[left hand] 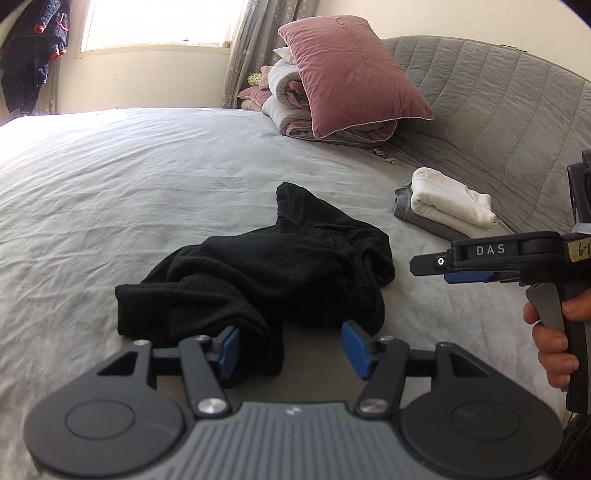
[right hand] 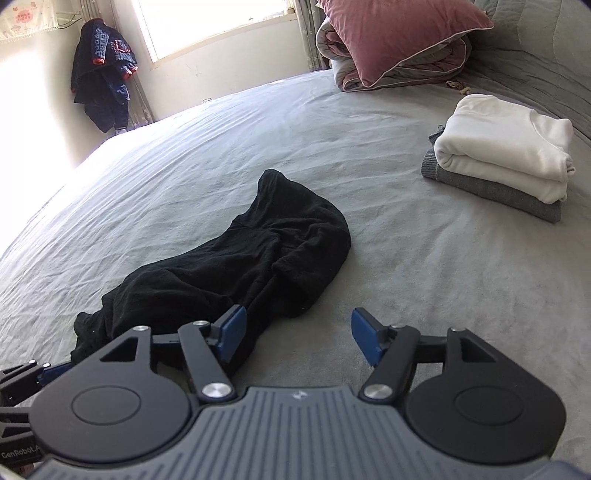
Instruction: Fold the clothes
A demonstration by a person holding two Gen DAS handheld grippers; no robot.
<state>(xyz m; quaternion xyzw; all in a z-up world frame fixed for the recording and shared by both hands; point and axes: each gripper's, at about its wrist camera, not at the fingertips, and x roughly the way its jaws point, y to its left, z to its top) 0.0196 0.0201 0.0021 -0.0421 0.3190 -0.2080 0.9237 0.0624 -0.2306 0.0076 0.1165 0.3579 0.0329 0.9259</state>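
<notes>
A crumpled black garment (left hand: 258, 269) (right hand: 240, 266) lies loose on the grey bed sheet (left hand: 110, 184) (right hand: 424, 258). My left gripper (left hand: 291, 349) stands open at its near edge. A fold of the black cloth lies between the blue pads (left hand: 354, 347), against the left one, and is not pinched. My right gripper (right hand: 299, 336) is open too: its left pad sits over the garment's near end and its right pad over bare sheet. In the left wrist view a hand (left hand: 550, 343) holds the right gripper (left hand: 428, 267), seen from the side.
A folded white garment on a folded grey one (left hand: 447, 203) (right hand: 506, 155) sits at the right near the quilted headboard (left hand: 498, 103). A pink pillow (left hand: 347, 74) (right hand: 399, 33) rests on a rolled duvet at the back. Dark clothes (right hand: 103, 74) hang by the window.
</notes>
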